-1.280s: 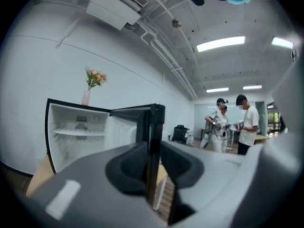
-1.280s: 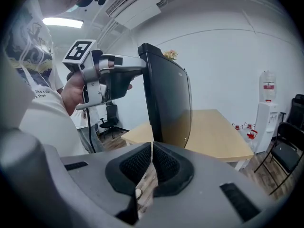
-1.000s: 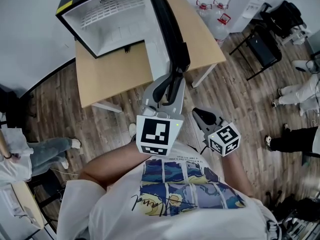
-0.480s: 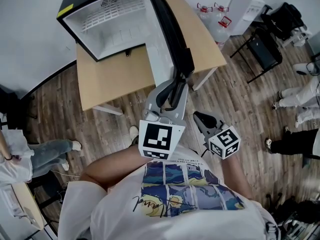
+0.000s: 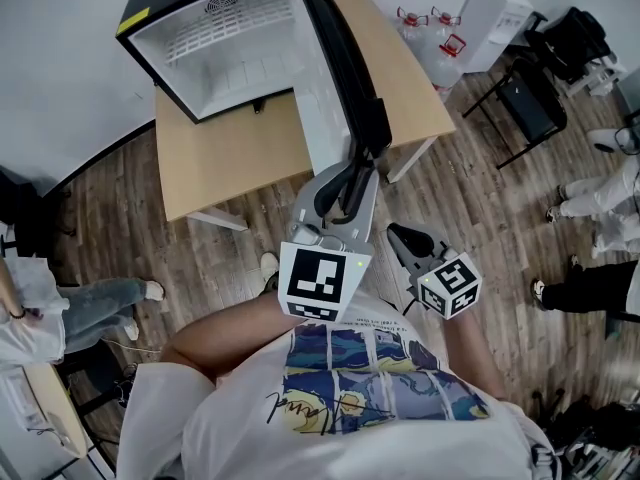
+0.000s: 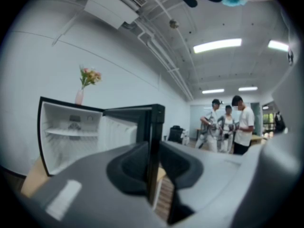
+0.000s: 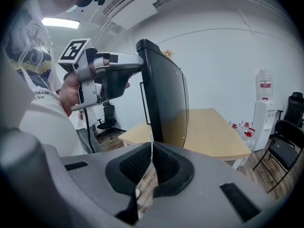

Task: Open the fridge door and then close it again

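Observation:
A small black fridge (image 5: 215,48) with a white inside stands open on the wooden table (image 5: 230,153). Its door (image 5: 340,58) swings out toward me. My left gripper (image 5: 352,166) points level at the door's free edge. The jaws have just been closing, and that edge (image 6: 153,127) now sits clamped between them. In the right gripper view the door (image 7: 166,99) stands edge-on, with the left gripper (image 7: 118,75) on it. My right gripper (image 5: 402,234) hangs back near my body, to the right of the door, shut with nothing between its pads (image 7: 137,163).
A vase of flowers (image 6: 81,90) stands on top of the fridge. Water bottles (image 5: 430,38) and black chairs (image 5: 530,88) are right of the table. People stand at the right (image 5: 600,188) and the left (image 5: 90,298) on the wooden floor.
The whole head view has slid slightly down and right. The grippers, the door and the fridge keep their places relative to one another.

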Demonstrator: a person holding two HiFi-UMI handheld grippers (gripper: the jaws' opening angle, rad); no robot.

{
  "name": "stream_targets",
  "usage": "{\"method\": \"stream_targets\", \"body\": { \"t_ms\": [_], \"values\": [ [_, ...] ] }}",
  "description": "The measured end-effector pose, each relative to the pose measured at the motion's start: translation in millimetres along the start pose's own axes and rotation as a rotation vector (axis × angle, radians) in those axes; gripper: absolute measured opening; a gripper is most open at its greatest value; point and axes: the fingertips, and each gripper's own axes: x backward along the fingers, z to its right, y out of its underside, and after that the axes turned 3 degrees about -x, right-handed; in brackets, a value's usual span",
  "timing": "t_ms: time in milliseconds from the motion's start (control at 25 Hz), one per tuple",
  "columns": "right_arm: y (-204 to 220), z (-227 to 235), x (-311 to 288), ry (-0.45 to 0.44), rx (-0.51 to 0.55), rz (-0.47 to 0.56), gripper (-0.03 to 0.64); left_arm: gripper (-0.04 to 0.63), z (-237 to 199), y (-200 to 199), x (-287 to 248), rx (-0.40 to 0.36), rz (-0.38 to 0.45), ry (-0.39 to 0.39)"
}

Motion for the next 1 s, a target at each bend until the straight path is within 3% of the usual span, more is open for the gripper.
{"method": "stream_targets", "body": {
  "t_ms": [1000],
  "values": [
    [0.0, 2.8, -6.0, -0.019, 0.005, -0.013, 0.02, 0.08, -0.2, 1.0, 1.1, -0.02, -0.002, 0.007]
  ]
}}
